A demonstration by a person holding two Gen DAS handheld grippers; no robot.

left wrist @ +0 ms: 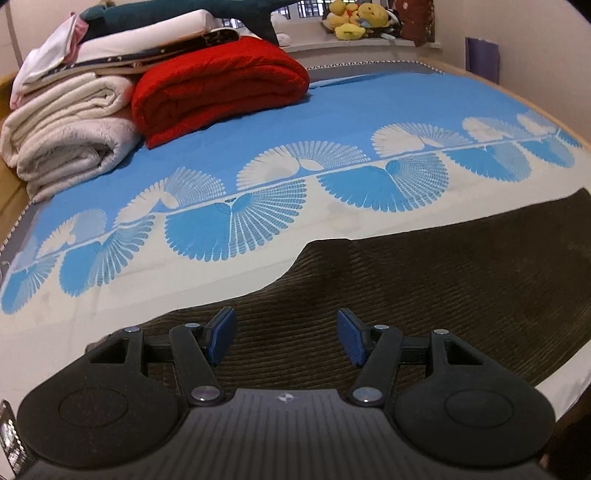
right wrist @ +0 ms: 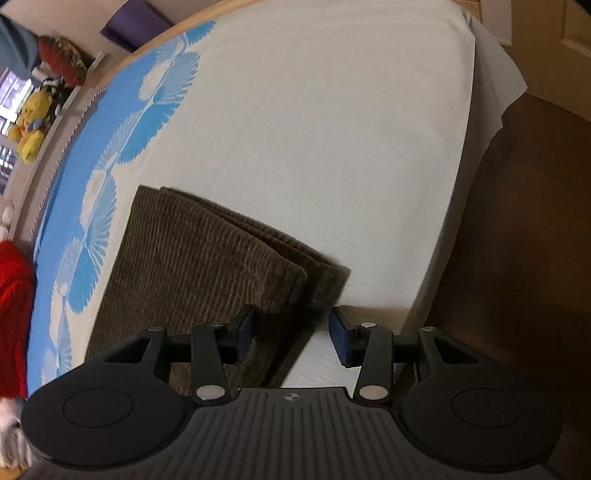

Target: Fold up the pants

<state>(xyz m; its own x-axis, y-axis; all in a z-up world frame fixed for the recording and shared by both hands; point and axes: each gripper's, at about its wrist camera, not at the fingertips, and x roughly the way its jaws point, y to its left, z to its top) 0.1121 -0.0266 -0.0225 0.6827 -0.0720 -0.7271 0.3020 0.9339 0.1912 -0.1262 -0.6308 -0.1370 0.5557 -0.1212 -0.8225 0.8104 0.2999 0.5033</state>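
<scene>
Brown corduroy pants (left wrist: 424, 280) lie flat on the bed, legs stacked one on the other. In the right wrist view the leg ends (right wrist: 207, 266) show with layered hems near the bed's front edge. My left gripper (left wrist: 286, 334) is open and empty, just above the pants. My right gripper (right wrist: 291, 332) is open and empty, hovering over the hem corner, one pad (right wrist: 245, 328) over the fabric and the other over the sheet.
The bed has a blue and white sheet (left wrist: 332, 122) with fan patterns. A red blanket (left wrist: 218, 88) and folded white blankets (left wrist: 70, 136) are stacked at the far left. Plush toys (left wrist: 354, 18) sit on the windowsill. The bed's edge and dark floor (right wrist: 517, 221) lie to the right.
</scene>
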